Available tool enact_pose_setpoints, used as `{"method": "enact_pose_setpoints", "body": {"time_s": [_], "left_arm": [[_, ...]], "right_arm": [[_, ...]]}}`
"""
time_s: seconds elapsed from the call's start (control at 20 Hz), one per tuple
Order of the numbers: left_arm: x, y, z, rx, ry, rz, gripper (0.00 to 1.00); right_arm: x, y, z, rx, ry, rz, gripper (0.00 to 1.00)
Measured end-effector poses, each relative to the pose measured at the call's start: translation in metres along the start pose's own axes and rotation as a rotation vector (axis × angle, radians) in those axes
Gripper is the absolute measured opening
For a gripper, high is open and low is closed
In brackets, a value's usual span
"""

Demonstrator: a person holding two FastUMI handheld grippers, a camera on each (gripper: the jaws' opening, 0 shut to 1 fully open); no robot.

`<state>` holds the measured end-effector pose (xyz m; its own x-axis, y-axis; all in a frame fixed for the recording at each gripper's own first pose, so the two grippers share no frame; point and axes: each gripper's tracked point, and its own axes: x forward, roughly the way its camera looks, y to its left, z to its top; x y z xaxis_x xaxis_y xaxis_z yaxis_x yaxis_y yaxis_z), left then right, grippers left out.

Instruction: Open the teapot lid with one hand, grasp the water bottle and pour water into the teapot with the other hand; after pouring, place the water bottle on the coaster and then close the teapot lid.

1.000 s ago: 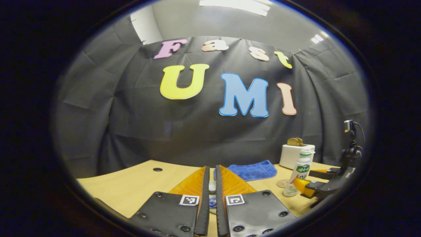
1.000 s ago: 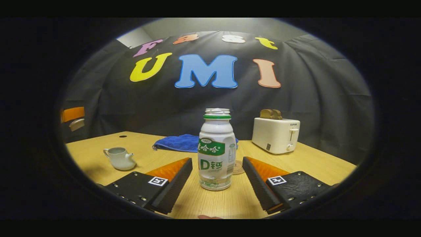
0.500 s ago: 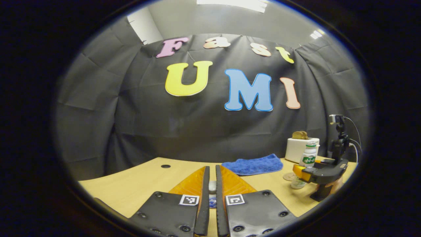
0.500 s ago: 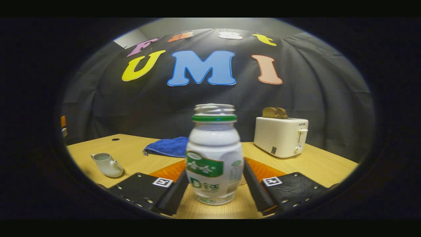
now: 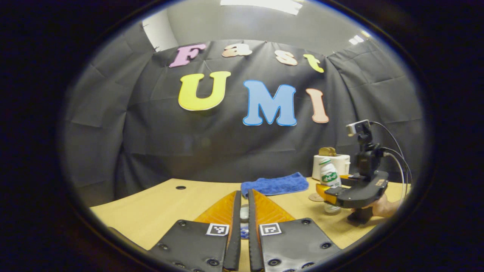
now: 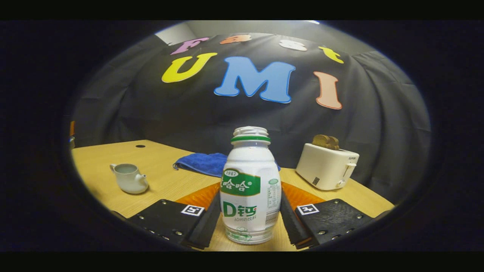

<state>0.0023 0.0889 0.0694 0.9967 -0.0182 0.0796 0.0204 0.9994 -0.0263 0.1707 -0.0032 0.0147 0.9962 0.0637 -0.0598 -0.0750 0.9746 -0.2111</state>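
In the left gripper view, my left gripper (image 5: 244,198) is shut on the teapot lid (image 5: 244,213), whose small white knob shows between the fingers, held above the table. The white teapot (image 6: 128,178) stands open on the table at the left of the right gripper view. My right gripper (image 6: 250,198) is shut on the white water bottle (image 6: 250,177) with a green label; both fingers press its sides. From the left gripper view, that bottle (image 5: 328,174) leans slightly in the right gripper (image 5: 353,192), beside the round coaster (image 5: 314,197).
A blue cloth (image 6: 200,163) lies at the back of the wooden table (image 6: 166,181). A white toaster (image 6: 327,170) with bread in it stands at the back right. A hand (image 5: 382,208) holds the right gripper's handle.
The right gripper's fingers closed from wide apart onto the bottle, and the bottle now leans a little. The left gripper stays shut on the lid, its view swinging slightly.
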Motion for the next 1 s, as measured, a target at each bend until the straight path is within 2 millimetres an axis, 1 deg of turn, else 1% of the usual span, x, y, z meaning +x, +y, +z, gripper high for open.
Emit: {"method": "enact_pose_setpoints", "body": {"time_s": [0.05,0.1,0.15,0.2,0.25,0.3,0.45,0.7,0.8,1.0], "left_arm": [[-0.004,-0.002,-0.003,-0.007,0.001,-0.006,0.19],[-0.008,-0.004,-0.006,-0.010,0.005,-0.013,0.15],[-0.012,-0.005,-0.009,-0.004,0.008,-0.011,0.15],[-0.014,-0.003,-0.008,0.011,0.009,-0.005,0.12],[-0.015,0.000,-0.009,0.025,0.009,0.001,0.19],[-0.016,0.003,-0.008,0.032,0.007,0.005,0.19],[-0.023,0.009,-0.004,0.025,-0.008,0.015,0.19],[-0.032,0.019,-0.006,-0.013,-0.010,0.023,0.19],[-0.037,0.021,-0.009,-0.050,-0.010,0.018,0.19],[-0.048,0.018,-0.010,-0.078,-0.019,0.004,0.19]], "right_arm": [[0.000,0.004,0.001,-0.012,-0.003,0.006,0.74],[-0.001,0.007,0.000,-0.016,-0.003,0.014,0.74],[-0.001,0.010,0.000,-0.011,-0.008,0.025,0.74],[-0.004,0.015,0.001,-0.006,-0.006,0.032,0.74],[-0.003,0.016,0.001,0.001,-0.004,0.039,0.71],[-0.004,0.018,0.002,0.006,-0.006,0.044,0.71],[-0.003,0.023,0.005,-0.036,-0.012,0.048,0.71],[-0.002,0.042,0.011,-0.160,-0.018,0.100,0.71],[-0.002,0.051,0.014,-0.211,-0.026,0.120,0.71],[-0.001,0.067,0.019,-0.294,-0.040,0.151,0.71]]}}
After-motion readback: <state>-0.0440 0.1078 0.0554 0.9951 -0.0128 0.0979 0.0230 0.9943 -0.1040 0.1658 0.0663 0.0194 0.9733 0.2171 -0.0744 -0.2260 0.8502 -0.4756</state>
